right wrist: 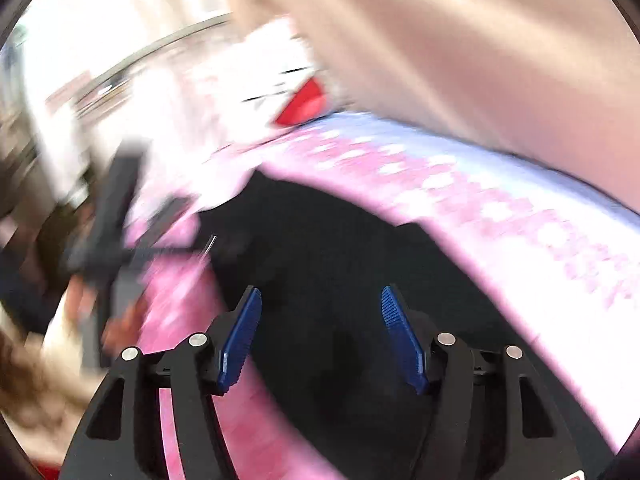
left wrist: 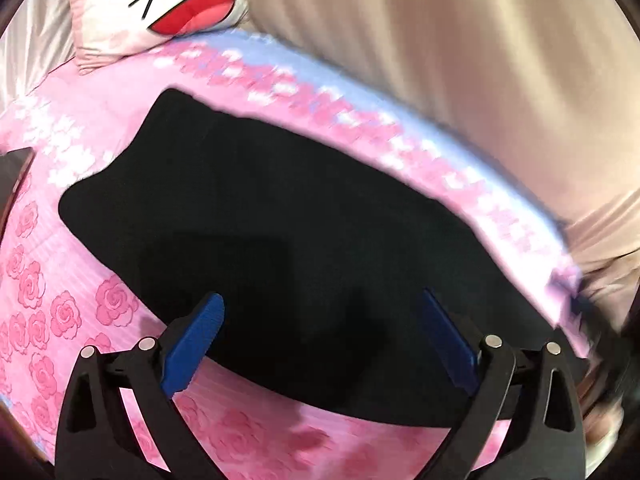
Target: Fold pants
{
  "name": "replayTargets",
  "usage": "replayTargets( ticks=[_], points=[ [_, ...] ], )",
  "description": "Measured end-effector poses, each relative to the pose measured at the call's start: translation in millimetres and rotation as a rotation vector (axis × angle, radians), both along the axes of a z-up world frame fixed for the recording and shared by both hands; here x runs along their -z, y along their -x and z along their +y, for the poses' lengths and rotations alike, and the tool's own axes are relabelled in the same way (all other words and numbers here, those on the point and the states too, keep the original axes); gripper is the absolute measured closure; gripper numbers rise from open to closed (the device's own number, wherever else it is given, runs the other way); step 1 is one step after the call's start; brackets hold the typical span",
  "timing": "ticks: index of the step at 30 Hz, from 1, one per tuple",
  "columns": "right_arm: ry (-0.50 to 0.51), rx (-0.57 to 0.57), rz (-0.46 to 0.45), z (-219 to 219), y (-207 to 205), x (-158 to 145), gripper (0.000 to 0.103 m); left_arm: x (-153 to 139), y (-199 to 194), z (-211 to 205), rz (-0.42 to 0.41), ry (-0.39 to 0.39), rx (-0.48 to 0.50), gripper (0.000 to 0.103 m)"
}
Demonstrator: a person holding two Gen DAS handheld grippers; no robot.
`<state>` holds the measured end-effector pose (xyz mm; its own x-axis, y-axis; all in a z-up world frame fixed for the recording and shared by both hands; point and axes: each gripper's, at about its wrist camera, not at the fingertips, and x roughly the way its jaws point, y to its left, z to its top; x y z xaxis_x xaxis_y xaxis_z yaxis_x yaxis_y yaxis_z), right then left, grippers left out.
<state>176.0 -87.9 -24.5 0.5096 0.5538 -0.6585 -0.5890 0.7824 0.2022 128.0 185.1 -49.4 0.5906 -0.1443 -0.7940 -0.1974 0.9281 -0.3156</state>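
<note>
The black pants lie folded flat on a pink rose-patterned bedspread. My left gripper is open and empty, its blue pads spread above the pants' near edge. In the right wrist view the pants are a dark blur. My right gripper is open and empty above them. The left gripper's black frame shows blurred at the left of that view.
A white and pink cat-face pillow lies at the head of the bed. A beige curtain hangs behind the far edge. A dark flat object lies at the bed's left edge.
</note>
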Motion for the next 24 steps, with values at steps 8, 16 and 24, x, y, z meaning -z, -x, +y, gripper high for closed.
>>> replayTargets(
  ticks=[8, 16, 24],
  points=[
    [0.035, 0.027, 0.059, 36.7, -65.8, 22.5, 0.044, 28.9, 6.5, 1.8, 0.052, -0.051, 0.008, 0.008],
    [0.046, 0.034, 0.093, 35.8, -76.0, 29.1, 0.044, 32.1, 5.1, -7.7, 0.066, -0.102, 0.015, 0.008],
    [0.063, 0.038, 0.179, 32.6, -103.2, 45.1, 0.043, 33.0, 5.5, -1.9, 0.058, -0.081, 0.039, 0.006]
  ],
)
